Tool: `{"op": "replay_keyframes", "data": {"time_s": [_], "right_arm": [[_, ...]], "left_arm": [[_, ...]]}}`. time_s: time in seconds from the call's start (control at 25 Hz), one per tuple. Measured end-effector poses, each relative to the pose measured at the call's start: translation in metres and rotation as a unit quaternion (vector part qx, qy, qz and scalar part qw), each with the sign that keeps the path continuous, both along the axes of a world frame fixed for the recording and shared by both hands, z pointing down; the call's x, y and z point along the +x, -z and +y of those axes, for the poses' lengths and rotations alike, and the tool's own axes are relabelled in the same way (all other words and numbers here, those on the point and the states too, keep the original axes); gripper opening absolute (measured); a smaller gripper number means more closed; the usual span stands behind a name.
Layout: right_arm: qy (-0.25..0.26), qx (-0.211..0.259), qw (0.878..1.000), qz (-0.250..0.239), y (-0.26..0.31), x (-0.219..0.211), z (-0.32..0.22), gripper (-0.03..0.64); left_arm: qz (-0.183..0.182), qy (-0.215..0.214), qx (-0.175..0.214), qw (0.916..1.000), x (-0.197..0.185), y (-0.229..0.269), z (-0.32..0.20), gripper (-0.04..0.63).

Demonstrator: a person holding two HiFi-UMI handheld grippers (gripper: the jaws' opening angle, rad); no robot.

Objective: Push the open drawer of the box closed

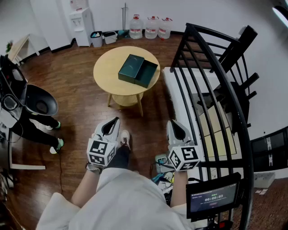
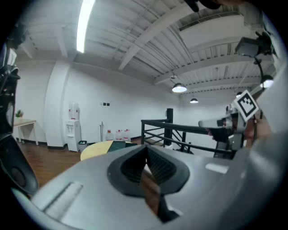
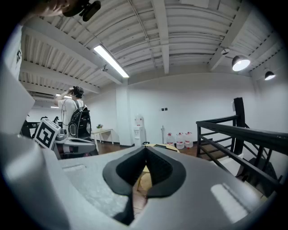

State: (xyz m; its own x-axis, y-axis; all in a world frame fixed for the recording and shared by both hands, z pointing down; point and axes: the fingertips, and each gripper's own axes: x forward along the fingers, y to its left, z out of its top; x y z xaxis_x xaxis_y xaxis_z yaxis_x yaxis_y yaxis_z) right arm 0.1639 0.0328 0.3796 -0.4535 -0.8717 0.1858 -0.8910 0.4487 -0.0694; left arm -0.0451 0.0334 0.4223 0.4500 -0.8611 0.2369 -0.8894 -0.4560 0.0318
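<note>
- So far nothing is done: the box (image 1: 131,68) sits on the round table (image 1: 107,74), its drawer (image 1: 149,74) open.
- My left gripper (image 1: 112,126) and right gripper (image 1: 176,128) are pinched together, empty, well apart from it.

No readable text, screen (image 1: 212,197) digits blurred

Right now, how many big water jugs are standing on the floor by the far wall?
3, in a row against the far wall: left jug, middle jug, right jug. More could sit out of view.
</note>
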Motion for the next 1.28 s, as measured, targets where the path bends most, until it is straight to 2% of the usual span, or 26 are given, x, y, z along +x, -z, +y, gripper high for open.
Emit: {"op": "replay_keyframes", "data": {"time_s": [0.24,0.4,0.56,0.76,0.88,1.08,1.28], "right_arm": [[-0.02,0.02,0.999,-0.025,-0.003,0.003,-0.074,0.003],[-0.023,0.015,1.0,-0.006,-0.003,-0.008,-0.138,0.003],[-0.013,0.01,1.0,-0.008,-0.002,-0.029,-0.195,0.003],[-0.032,-0.01,0.999,0.012,-0.008,-0.033,-0.242,0.003],[-0.038,-0.018,0.999,0.016,-0.011,-0.03,-0.257,0.003],[-0.019,-0.041,0.999,0.022,-0.027,-0.036,-0.277,0.003],[-0.011,-0.055,0.998,0.023,-0.035,-0.033,-0.291,0.003]], "left_arm": [[0.002,0.02,0.01,0.9997,-0.035,-0.008,-0.094,0.006],[0.001,0.014,0.004,0.9999,-0.052,-0.012,-0.157,0.005],[0.004,0.011,-0.014,0.9998,-0.072,-0.019,-0.216,0.006],[0.002,0.016,-0.029,0.9994,-0.094,-0.025,-0.271,0.005],[0.003,0.007,-0.037,0.9993,-0.088,-0.028,-0.289,0.005],[-0.009,0.0,-0.056,0.9984,-0.078,-0.04,-0.303,0.005],[-0.012,-0.007,-0.08,0.9967,-0.067,-0.049,-0.3,0.005]]}}
